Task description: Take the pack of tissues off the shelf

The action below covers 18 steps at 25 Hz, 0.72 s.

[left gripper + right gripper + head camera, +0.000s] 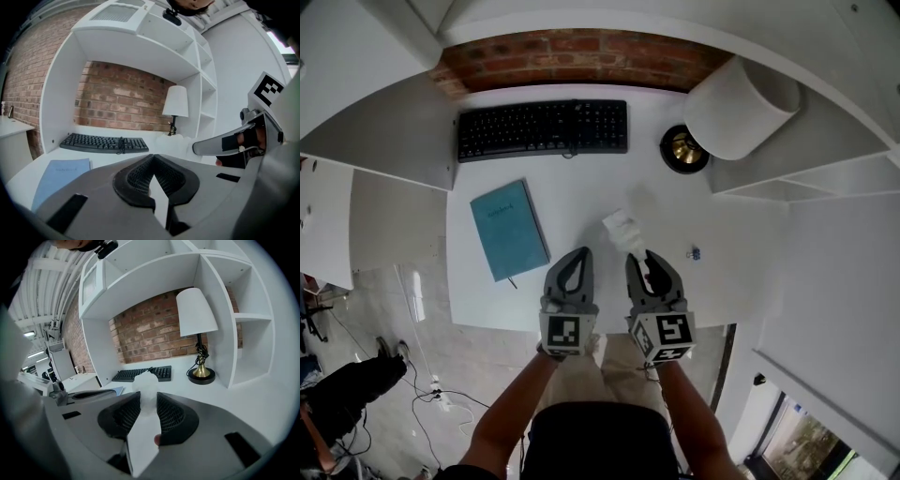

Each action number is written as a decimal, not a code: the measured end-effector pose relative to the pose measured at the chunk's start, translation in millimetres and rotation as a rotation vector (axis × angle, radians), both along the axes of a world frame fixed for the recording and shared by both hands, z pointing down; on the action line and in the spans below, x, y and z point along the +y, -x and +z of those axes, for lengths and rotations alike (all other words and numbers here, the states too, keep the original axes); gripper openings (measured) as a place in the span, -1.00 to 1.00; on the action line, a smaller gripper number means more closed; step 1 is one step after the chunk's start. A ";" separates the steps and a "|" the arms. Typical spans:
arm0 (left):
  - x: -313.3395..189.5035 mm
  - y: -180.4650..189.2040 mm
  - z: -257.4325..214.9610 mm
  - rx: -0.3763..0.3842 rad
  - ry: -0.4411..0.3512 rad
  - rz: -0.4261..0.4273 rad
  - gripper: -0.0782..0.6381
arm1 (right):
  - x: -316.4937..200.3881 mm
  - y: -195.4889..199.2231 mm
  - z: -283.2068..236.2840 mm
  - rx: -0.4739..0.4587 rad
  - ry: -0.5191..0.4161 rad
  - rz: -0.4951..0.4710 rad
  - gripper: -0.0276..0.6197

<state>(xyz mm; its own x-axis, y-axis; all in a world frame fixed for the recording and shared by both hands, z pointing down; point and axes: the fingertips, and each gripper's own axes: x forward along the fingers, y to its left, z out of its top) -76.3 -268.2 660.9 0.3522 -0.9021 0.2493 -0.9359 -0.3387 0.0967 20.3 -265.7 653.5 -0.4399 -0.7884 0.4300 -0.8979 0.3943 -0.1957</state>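
Right gripper view shows my right gripper (148, 400) pinching the white, soft plastic-wrapped pack of tissues (145, 379). Its jaws stand a little apart with the pack pressed between the ribbed pads. The pack's far end sticks out past my fingertips, above the white desk (581, 192) and off any shelf. My left gripper (152, 158), just beside the right one, is empty, its tips pressed together.

My worry is the grip. The wrap looks slick and the pack is squashy, so I judge it could slide forward out of the pads or swing about the pinch if I tilt or jerk. It would then drop onto the desk ahead of me, near the teal notebook (510, 229) to my left.

How deep the pack sits between the pads is hidden by the jaws. A small blue thing (695, 253) right of my right gripper is too small to make out.
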 end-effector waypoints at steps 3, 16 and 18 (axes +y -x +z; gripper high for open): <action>-2.5 -2.7 11.5 -0.006 0.010 0.010 -0.74 | -0.4 -0.7 13.5 -0.005 0.015 0.014 -0.58; -5.0 -8.3 48.4 -0.055 0.050 0.018 -0.73 | 3.4 -4.2 69.0 0.021 0.100 0.035 -0.57; -4.7 -10.0 50.6 -0.063 0.054 0.022 -0.73 | 3.6 -5.8 74.3 0.031 0.108 0.042 -0.57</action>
<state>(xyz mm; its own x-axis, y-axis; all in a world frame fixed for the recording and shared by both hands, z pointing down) -66.3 -272.9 711.5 0.3543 -0.8788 0.3198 -0.9330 -0.3554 0.0570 26.0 -262.2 727.8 -0.3929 -0.7543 0.5260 -0.9194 0.3347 -0.2068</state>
